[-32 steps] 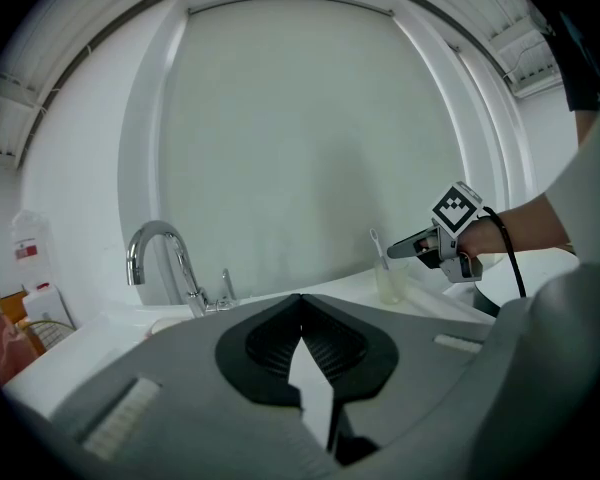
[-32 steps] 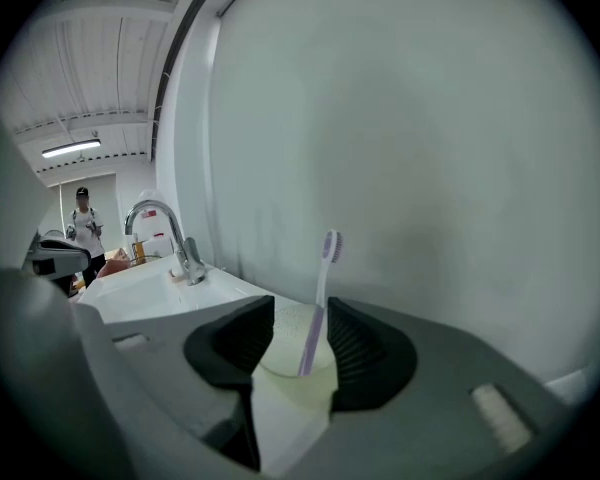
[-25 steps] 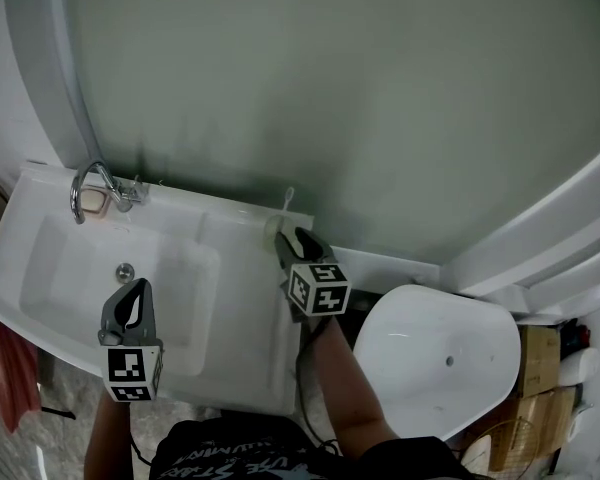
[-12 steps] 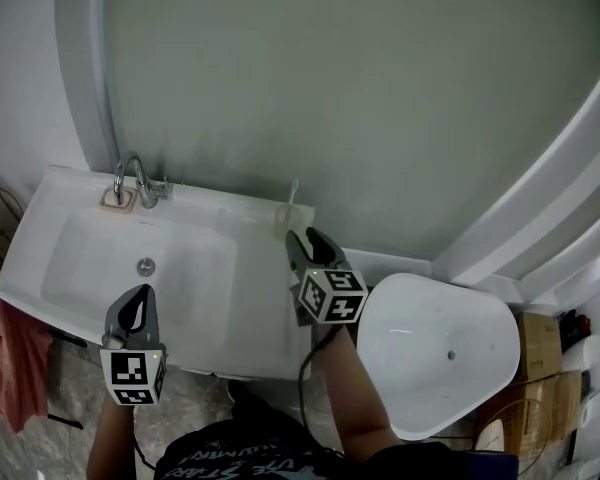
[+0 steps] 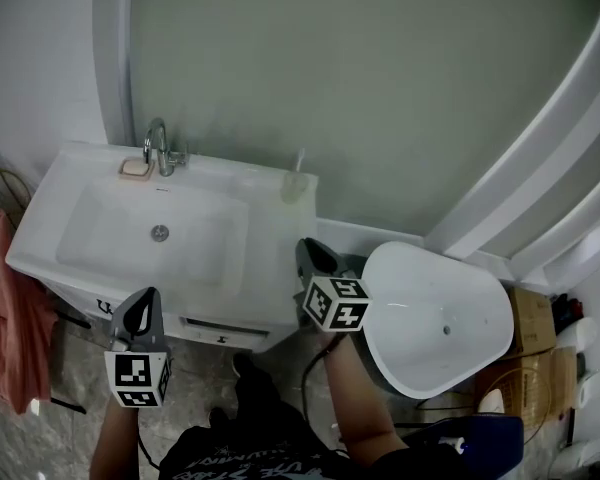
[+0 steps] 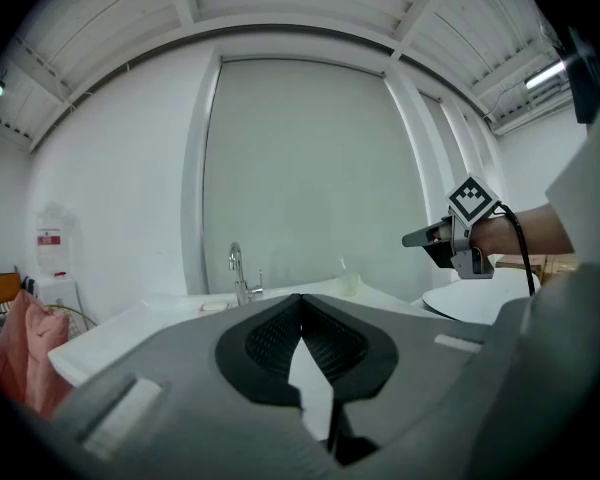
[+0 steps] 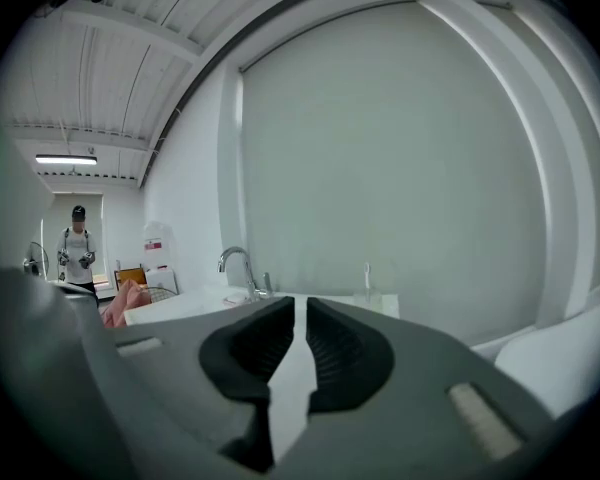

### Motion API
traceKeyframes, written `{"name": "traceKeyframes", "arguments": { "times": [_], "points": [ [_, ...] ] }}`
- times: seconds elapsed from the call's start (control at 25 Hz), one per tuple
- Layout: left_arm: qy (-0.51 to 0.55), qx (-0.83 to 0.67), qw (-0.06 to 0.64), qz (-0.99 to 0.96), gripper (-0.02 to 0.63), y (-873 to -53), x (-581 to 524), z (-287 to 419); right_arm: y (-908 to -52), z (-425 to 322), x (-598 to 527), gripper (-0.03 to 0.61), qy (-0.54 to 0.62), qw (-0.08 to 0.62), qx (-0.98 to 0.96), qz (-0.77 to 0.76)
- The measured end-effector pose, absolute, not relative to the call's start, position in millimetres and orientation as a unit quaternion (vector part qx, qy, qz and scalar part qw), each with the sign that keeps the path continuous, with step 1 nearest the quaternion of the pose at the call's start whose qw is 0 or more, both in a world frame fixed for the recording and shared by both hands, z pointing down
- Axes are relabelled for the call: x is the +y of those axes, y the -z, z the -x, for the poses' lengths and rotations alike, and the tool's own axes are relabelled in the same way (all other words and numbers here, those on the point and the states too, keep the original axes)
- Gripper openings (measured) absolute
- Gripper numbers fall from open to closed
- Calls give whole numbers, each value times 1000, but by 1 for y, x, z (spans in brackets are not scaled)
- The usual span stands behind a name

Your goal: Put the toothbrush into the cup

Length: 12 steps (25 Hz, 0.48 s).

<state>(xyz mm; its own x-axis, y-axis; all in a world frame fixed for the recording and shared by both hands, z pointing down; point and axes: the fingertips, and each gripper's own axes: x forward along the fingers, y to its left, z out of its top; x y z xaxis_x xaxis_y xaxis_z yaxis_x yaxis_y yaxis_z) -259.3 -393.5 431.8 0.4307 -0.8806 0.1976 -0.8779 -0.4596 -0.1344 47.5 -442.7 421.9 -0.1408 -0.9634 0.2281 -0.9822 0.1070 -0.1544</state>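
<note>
A pale translucent cup (image 5: 294,186) stands at the back right corner of the white sink counter (image 5: 242,298), with a white toothbrush (image 5: 299,160) upright in it. The same cup (image 7: 368,298) and toothbrush (image 7: 367,272) show far ahead in the right gripper view, and the cup (image 6: 348,284) shows small in the left gripper view. My right gripper (image 5: 308,245) hangs off the counter's front right corner, well short of the cup. Its jaws are closing to a narrow gap with nothing between them (image 7: 301,302). My left gripper (image 5: 150,294) is in front of the sink, shut and empty (image 6: 300,298).
A chrome faucet (image 5: 158,143) and a soap bar (image 5: 135,168) sit at the back of the basin. A white oval fixture (image 5: 435,318) stands right of the sink. A pink cloth (image 5: 5,298) hangs at the left and cardboard boxes (image 5: 530,313) lie at the far right. A person (image 7: 77,243) stands far off.
Both grippers have drawn back from the sink counter toward me. The right gripper left the cup, and its jaws have narrowed. The toothbrush stays in the cup.
</note>
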Motion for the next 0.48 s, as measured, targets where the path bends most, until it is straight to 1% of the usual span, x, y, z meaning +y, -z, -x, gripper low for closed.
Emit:
{"name": "traceKeyframes", "arguments": {
  "times": [0.04,0.12,0.28,0.48],
  "points": [
    [125,514,-3,849,9,-437,-385,261,-426,-45,-430,26,-137,38,-739,-659],
    [128,507,-17,852,9,-444,-371,263,-434,-38,-406,5,-149,38,-732,-664],
    [122,503,-25,855,9,-449,-350,263,-445,-30,-367,3,-167,32,-724,-669],
    [117,496,-14,860,9,-448,-339,249,-449,-35,-346,3,-179,22,-723,-667]
  ]
}}
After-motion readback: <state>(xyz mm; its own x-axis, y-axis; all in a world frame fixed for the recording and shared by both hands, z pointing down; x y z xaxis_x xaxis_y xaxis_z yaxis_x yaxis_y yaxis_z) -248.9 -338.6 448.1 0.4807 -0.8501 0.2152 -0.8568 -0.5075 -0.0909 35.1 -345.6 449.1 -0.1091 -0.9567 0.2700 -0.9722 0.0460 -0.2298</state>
